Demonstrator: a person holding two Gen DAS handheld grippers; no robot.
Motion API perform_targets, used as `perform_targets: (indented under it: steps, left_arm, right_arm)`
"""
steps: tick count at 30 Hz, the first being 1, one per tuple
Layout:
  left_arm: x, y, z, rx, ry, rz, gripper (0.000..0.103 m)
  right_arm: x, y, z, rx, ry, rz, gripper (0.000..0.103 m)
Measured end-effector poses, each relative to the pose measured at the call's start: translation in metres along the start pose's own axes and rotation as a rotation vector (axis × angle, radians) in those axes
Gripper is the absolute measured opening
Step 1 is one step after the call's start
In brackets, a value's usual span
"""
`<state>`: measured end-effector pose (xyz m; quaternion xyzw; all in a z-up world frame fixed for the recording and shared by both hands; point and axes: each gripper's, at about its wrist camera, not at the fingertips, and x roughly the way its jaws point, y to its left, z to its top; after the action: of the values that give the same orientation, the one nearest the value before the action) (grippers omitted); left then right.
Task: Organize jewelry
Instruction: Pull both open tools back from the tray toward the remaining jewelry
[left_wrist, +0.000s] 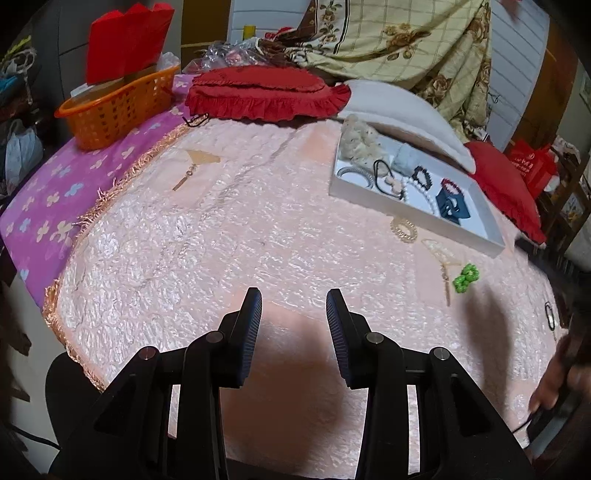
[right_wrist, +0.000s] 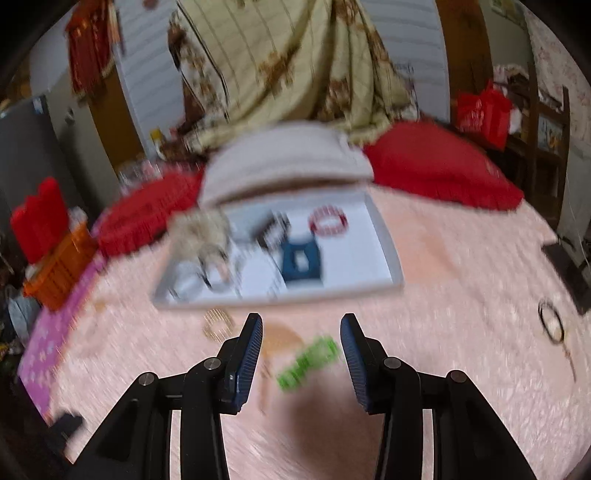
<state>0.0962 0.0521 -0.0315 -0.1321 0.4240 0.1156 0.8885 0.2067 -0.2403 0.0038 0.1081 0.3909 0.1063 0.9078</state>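
Note:
A white tray (left_wrist: 491, 236) on the pink blanket holds several pieces: a pearl necklace (left_wrist: 421, 190), bracelets and a blue clip (left_wrist: 451, 206). Loose on the blanket lie a green bead piece (left_wrist: 466, 277), a gold coil tie (left_wrist: 403, 229), a fan-shaped hairpin (left_wrist: 443, 258), a second fan hairpin (left_wrist: 195, 162) at far left and a black ring (left_wrist: 549, 314). My left gripper (left_wrist: 294, 301) is open and empty over bare blanket. My right gripper (right_wrist: 301, 326) is open and empty, just above the green bead piece (right_wrist: 308, 362), in front of the tray (right_wrist: 388, 243). The right view is motion-blurred.
An orange basket (left_wrist: 110, 110) with red bags stands at the back left. Red ruffled cushions (left_wrist: 266, 94) and a white pillow (left_wrist: 402, 114) lie behind the tray. A floral quilt (left_wrist: 388, 40) is piled at the back. A purple sheet (left_wrist: 55, 192) borders the blanket's left.

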Motion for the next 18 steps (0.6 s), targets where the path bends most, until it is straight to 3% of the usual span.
perform_targets:
  steps: [3,7,18]
  left_arm:
    - [0.006,0.005,0.004,-0.004,0.012,0.006,0.036]
    - [0.020,0.007,0.011,0.013,0.030,0.022,0.036]
    - [0.071,-0.038,0.044,0.140,0.126,-0.088,0.036]
  right_arm:
    - [0.010,-0.030,-0.019,0.062,0.054,-0.020,0.042]
    - [0.008,-0.058,-0.029,0.103,0.060,-0.023,0.042]
    - [0.029,-0.057,-0.034,0.036,0.106,0.057,0.042]
